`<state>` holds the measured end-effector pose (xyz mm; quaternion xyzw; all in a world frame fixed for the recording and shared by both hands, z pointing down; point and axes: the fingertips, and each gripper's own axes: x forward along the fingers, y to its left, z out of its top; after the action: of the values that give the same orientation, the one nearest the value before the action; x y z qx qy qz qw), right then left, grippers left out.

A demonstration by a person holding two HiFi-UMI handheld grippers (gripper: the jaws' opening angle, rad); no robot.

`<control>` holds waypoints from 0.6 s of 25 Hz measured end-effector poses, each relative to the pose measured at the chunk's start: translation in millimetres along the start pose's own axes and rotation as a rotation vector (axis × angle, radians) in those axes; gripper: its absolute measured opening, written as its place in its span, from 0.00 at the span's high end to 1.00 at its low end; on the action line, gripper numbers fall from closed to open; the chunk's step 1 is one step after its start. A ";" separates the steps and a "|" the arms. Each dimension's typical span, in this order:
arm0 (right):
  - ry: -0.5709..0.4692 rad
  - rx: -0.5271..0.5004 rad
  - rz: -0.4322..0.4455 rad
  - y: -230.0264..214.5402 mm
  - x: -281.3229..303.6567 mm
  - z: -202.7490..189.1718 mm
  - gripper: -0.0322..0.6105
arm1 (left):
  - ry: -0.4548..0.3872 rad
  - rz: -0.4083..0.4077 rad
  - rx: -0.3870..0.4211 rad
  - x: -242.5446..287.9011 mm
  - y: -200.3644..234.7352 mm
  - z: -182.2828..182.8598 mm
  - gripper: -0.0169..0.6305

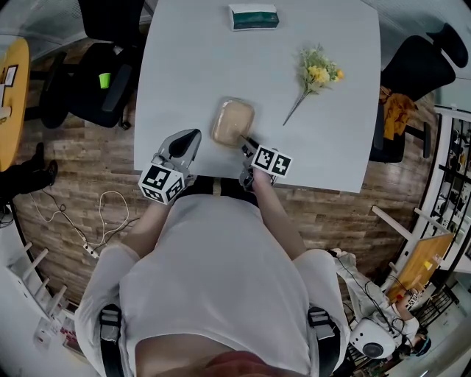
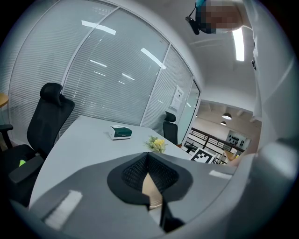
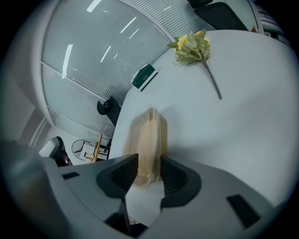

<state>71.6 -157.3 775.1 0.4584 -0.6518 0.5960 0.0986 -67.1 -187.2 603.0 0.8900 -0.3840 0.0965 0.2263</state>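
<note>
Table (image 1: 191, 66): white; stood on a wood floor
Box (image 1: 254, 16): green and white; lay at the table's far edge
Flowers (image 1: 316, 74): yellow; lay well apart from the box
Chairs (image 1: 103, 81): black; flanked the table
Cable (image 1: 103, 217): lay on the floor

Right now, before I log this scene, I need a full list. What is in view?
table: one, white, middle of the head view.
container: one, clear with tan inside, near edge of the table.
box: one, green and white, far edge of the table.
flower sprig: one, yellow and green, right of the container.
office chairs: at least two, black, beside the table.
left gripper: grey, jaws together, left of the container.
right gripper: grey, clamped on the container's rim.
</note>
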 end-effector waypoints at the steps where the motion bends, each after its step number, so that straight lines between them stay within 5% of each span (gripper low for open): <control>1: -0.004 0.000 -0.006 -1.0 0.0 0.3 0.71 | -0.003 0.000 0.001 -0.5 0.0 0.7 0.96; 15: -0.048 -0.055 -0.048 4.8 -13.4 7.9 0.75 | -0.017 -0.004 0.010 -5.3 -3.1 5.2 0.96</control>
<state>79.0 -158.4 760.6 0.4851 -0.6590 0.5643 0.1097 -68.4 -184.5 595.5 0.8926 -0.3836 0.0906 0.2189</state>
